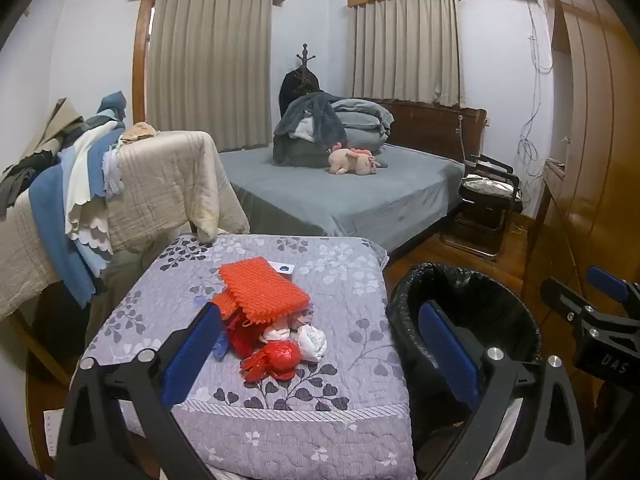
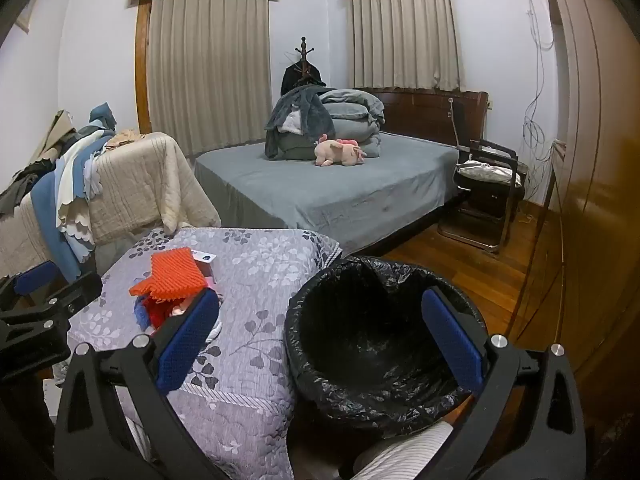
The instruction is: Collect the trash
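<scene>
Two grippers, both spread wide and holding nothing. One trash bin [image 2: 380, 344] with a black liner stands just beside the floral quilt [image 1: 280, 400]. On the quilt lies one trash pile [image 1: 276, 328]: orange foam netting, white crumpled wads, a red net. The pile sits between and just beyond the left gripper [image 1: 320, 344] fingers; the right gripper [image 2: 320, 340] hangs over the bin, the pile off to the side of its left finger.

left wrist: over quilt [image 1: 320, 420], facing bed [image 1: 340, 196] | right wrist: over bin [image 2: 384, 340], same bed

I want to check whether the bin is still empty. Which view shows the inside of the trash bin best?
The right wrist view: the trash bin sits centred there, its black liner open down to the bottom. In the left wrist view, only part of the trash bin shows, behind a tong finger.
</scene>
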Demonstrator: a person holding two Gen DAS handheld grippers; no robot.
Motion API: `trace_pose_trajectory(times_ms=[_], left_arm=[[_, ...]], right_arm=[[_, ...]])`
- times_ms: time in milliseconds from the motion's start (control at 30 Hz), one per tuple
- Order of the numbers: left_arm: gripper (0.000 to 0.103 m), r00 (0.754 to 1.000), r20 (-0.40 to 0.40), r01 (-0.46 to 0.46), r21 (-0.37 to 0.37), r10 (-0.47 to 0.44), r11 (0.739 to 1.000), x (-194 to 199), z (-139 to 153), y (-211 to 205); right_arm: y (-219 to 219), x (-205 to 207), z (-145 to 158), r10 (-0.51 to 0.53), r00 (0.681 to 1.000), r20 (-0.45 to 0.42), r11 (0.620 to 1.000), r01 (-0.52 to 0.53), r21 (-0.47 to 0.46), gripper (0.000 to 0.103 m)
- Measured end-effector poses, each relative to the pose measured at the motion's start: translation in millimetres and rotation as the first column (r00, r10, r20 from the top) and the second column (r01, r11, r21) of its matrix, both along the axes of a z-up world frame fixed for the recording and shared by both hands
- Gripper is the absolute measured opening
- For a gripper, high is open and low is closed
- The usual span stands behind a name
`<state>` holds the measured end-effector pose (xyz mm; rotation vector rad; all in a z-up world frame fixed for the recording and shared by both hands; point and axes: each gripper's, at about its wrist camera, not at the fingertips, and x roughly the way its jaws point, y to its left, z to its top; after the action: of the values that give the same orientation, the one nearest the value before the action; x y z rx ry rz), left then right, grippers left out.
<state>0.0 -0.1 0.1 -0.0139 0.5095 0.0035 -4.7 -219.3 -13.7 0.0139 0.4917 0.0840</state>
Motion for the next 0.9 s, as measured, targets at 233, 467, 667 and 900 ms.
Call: trace_pose_trajectory(times_ms=[233, 467, 667, 900], left_arm=[[0.097, 1.0, -0.001, 0.006, -0.007, -0.006, 1.0, 0.3, 0.4, 1.0], [0.097, 1.0, -0.001, -0.001, -0.004, 0.001, 1.0, 0.0, 0.4, 0.7], [0.097, 1.0, -0.002, 0.002, -0.005, -0.002, 1.0, -1.5, -2.8, 3.8], [0.097, 1.0, -0.003, 0.0, -0.006, 0.0, 1.0, -1.4, -3.0, 3.8]], right_arm=[[0.9, 0.4, -0.2, 0.0, 1.0, 0.005, 1.0, 0.0, -0.002, 0.098], [1.9, 1.4, -2.0, 0.002, 1.0, 0.001, 1.0, -0.002, -0.001, 0.098], [3.8, 2.2, -2.3, 0.0, 1.0, 0.001, 1.0, 0.0, -0.004, 0.098], [4.4, 3.0, -2.1, 0.001, 1.0, 0.002, 1.0, -0.001, -0.005, 0.098]])
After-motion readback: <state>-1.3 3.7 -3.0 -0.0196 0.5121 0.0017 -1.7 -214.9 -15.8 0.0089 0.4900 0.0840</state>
